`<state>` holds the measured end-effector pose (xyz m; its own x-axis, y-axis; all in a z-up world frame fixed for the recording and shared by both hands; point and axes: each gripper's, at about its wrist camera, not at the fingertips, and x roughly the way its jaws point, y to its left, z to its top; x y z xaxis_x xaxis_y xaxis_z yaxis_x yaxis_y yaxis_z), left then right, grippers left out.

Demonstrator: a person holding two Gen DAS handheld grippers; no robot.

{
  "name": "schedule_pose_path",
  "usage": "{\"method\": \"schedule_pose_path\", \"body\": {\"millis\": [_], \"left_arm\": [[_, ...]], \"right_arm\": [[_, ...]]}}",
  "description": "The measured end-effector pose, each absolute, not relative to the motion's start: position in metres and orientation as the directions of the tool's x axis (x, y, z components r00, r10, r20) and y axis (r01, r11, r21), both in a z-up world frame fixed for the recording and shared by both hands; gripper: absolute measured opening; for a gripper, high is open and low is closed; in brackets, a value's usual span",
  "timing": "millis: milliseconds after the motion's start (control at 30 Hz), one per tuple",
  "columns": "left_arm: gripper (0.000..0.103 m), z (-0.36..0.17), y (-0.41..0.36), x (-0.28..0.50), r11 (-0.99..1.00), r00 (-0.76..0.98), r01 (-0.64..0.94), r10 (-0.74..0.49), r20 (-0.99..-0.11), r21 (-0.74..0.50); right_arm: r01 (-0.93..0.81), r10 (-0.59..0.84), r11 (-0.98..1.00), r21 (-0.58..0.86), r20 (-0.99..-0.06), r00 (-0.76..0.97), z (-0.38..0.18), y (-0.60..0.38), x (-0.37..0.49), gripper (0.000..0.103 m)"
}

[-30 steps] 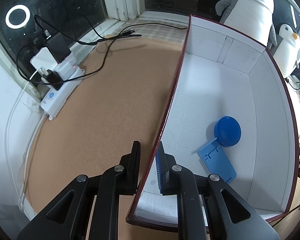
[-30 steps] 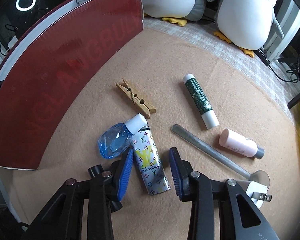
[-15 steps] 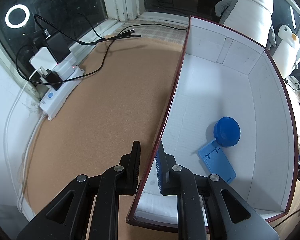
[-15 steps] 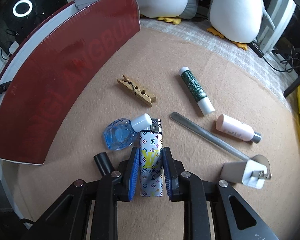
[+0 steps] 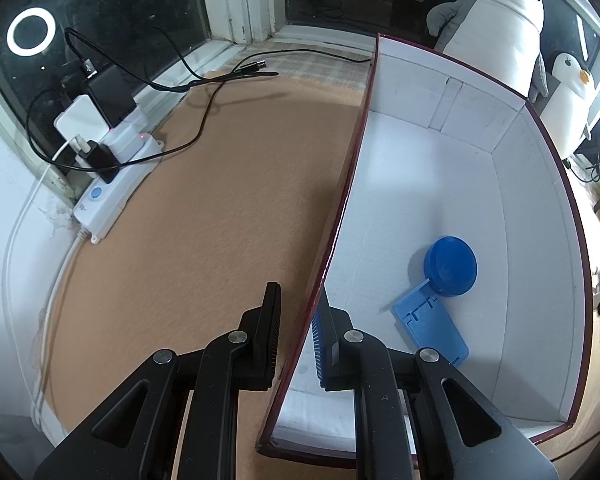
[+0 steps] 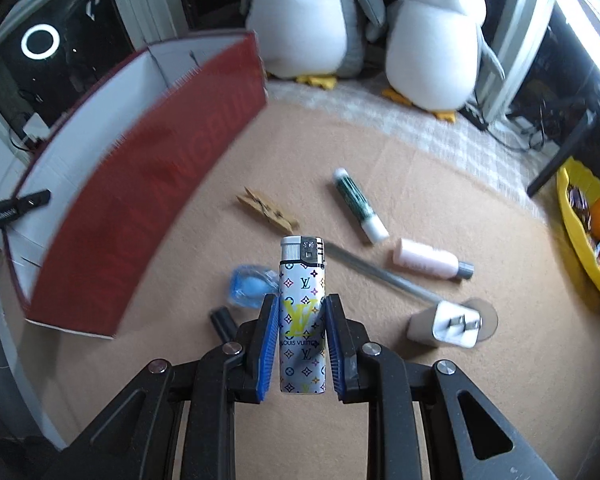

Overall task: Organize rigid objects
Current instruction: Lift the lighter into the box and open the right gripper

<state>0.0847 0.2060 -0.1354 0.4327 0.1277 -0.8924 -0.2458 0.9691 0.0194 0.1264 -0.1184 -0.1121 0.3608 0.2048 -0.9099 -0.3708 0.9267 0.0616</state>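
Right gripper tilted downward, fingers clamped on lighter; left gripper's on box wall.

- The lighter bears "LOUIS VUITTON" in small dark letters across its lower body, a large yellow "LV" monogram above that, and smaller "LV" marks among coloured flower signs.
- The red outer wall of the box carries large, faint red capitals; blurred, only something like "NGBU" can be made out.
- The pink bottle has print too small to read.
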Motion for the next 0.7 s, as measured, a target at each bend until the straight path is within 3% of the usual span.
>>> {"method": "schedule_pose_path", "body": {"millis": [367, 700], "left_arm": [[0.013, -0.129, 0.206, 0.086, 0.972, 0.456, -0.237, 0.115, -0.883, 0.004], [0.013, -0.128, 0.208, 0.087, 0.972, 0.457, -0.233, 0.103, -0.884, -0.007]], "right_arm": [[-0.516, 0.341, 0.851, 0.099, -0.851, 0.4, -0.051, -0.03, 0.144, 0.021], [-0.578, 0.341, 0.811, 0.085, -0.872, 0.351, -0.06, 0.031, 0.183, 0.021]]}}
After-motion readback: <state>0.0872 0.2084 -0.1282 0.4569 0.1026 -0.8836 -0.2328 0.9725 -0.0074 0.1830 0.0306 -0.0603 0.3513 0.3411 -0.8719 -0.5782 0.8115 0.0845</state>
